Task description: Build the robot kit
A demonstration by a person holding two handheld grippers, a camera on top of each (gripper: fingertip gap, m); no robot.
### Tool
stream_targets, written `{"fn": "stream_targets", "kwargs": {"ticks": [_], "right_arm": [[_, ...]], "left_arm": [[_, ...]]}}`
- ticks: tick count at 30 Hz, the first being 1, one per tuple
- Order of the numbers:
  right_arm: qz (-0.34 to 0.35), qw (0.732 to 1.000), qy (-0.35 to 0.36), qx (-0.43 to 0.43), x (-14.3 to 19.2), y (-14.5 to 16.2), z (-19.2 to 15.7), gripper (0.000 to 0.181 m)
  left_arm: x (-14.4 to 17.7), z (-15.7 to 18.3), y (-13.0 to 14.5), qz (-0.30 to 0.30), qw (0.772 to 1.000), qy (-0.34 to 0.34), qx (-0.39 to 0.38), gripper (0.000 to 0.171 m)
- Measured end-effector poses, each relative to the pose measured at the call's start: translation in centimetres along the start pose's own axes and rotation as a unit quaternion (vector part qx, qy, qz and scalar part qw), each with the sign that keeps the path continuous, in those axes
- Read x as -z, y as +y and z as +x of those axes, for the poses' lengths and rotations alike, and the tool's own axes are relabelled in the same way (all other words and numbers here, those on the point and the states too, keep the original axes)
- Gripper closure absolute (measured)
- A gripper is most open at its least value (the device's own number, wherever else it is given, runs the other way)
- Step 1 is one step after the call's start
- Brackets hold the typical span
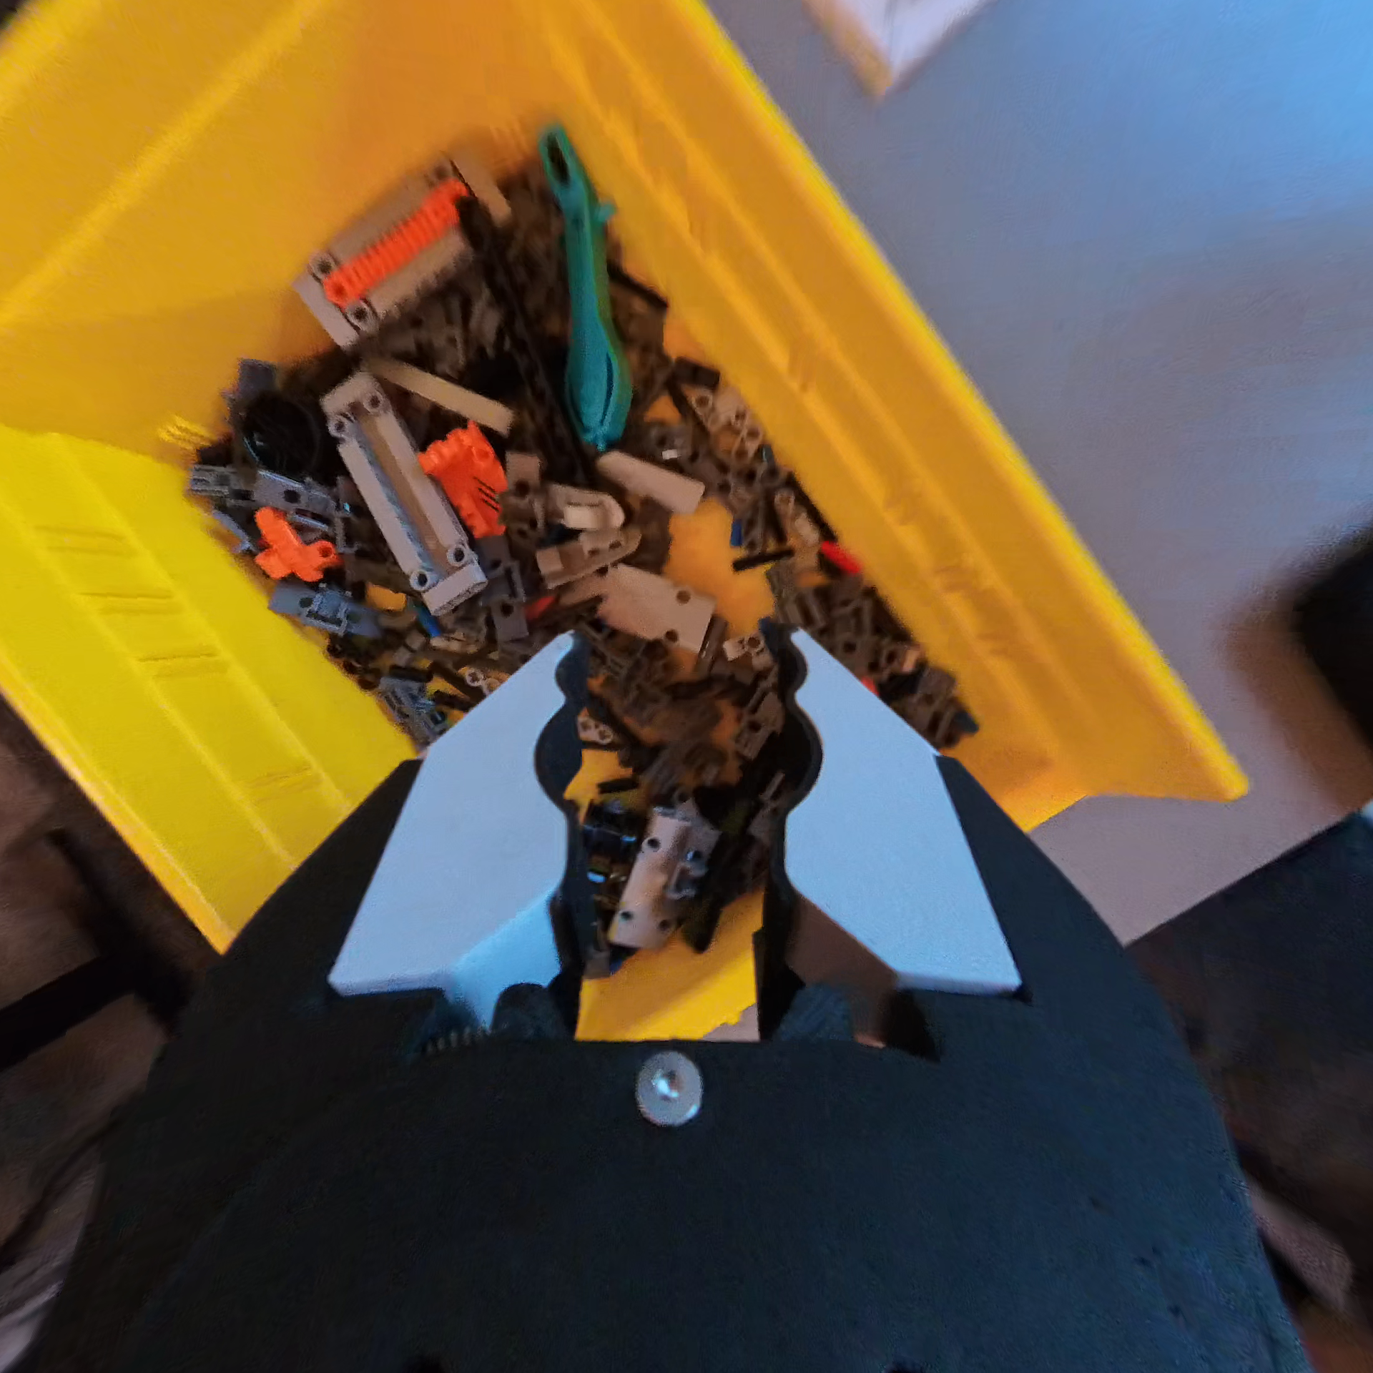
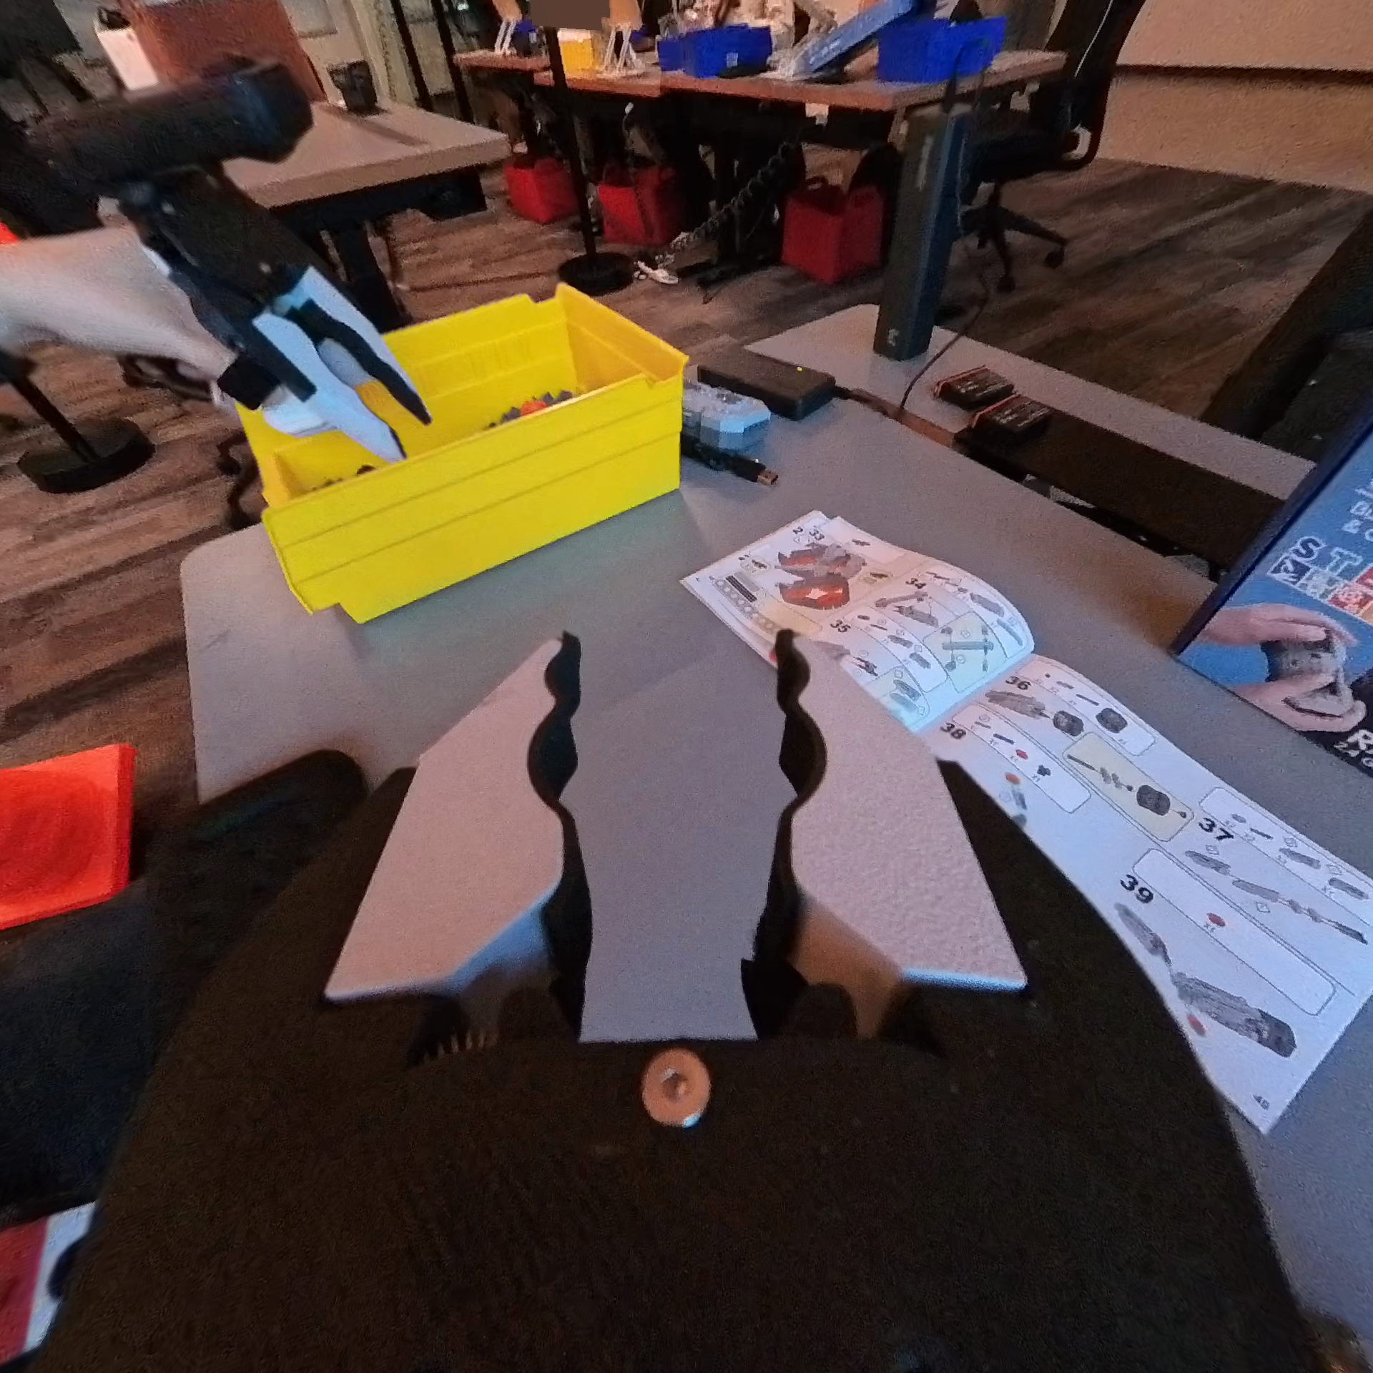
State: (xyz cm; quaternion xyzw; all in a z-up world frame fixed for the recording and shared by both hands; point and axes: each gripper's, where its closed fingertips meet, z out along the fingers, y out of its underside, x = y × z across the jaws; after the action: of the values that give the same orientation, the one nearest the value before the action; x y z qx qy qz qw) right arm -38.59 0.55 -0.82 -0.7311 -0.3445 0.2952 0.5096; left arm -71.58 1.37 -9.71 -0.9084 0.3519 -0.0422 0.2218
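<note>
A yellow plastic bin (image 1: 854, 371) holds a heap of small building parts (image 1: 520, 520): grey beams, orange pieces and a green tool (image 1: 591, 327). My left gripper (image 1: 672, 639) is open and empty, pointing down into the bin just above the heap. In the right wrist view the left gripper (image 2: 412, 435) hangs over the near left end of the bin (image 2: 475, 513), held by a hand. My right gripper (image 2: 676, 646) is open and empty above the bare grey table (image 2: 386, 669), in front of the bin.
An open instruction booklet (image 2: 1040, 758) lies on the table to the right. A blue box (image 2: 1307, 617) stands at the right edge. A grey block with a cable (image 2: 724, 423) and a black adapter (image 2: 765, 379) sit behind the bin. An orange object (image 2: 59, 832) is at the left. My right fingertips sit around 35 centimetres from my left ones.
</note>
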Motion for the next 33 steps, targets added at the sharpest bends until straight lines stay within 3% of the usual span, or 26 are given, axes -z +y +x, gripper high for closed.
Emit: {"fn": "stream_targets", "kwargs": {"ticks": [2,7,11,16,21,25,33], "right_arm": [[-0.004,1.000,-0.013,0.016,-0.4,0.4,0.7,0.129],[0.001,0.995,-0.059,0.077,-2.3,1.1,2.6,0.129],[-0.008,0.994,-0.082,0.076,-4.3,2.6,4.5,0.130],[0.058,0.994,-0.085,0.047,-3.4,2.6,4.3,0.135],[0.040,0.993,-0.101,0.053,-2.2,4.3,3.9,0.136],[0.048,0.993,-0.095,0.056,-1.7,3.7,4.1,0.136],[0.024,0.993,-0.106,0.056,-2.3,5.1,3.7,0.137]], "left_arm": [[-0.8,-1.1,0.8,-0.043,0.998,-0.007,-0.055,0.107],[-2.1,-3.2,1.8,-0.062,0.994,0.005,-0.089,0.125],[-3.8,-5.1,3.7,-0.123,0.988,-0.005,-0.096,0.120],[-4.6,-6.3,3.8,-0.108,0.992,-0.001,-0.058,0.122],[-4.3,-5.8,3.5,-0.113,0.990,-0.008,-0.079,0.127],[-4.9,-5.1,3.7,-0.134,0.987,0.005,-0.085,0.126],[-4.7,-4.6,4.4,-0.129,0.987,0.001,-0.093,0.137]]}}
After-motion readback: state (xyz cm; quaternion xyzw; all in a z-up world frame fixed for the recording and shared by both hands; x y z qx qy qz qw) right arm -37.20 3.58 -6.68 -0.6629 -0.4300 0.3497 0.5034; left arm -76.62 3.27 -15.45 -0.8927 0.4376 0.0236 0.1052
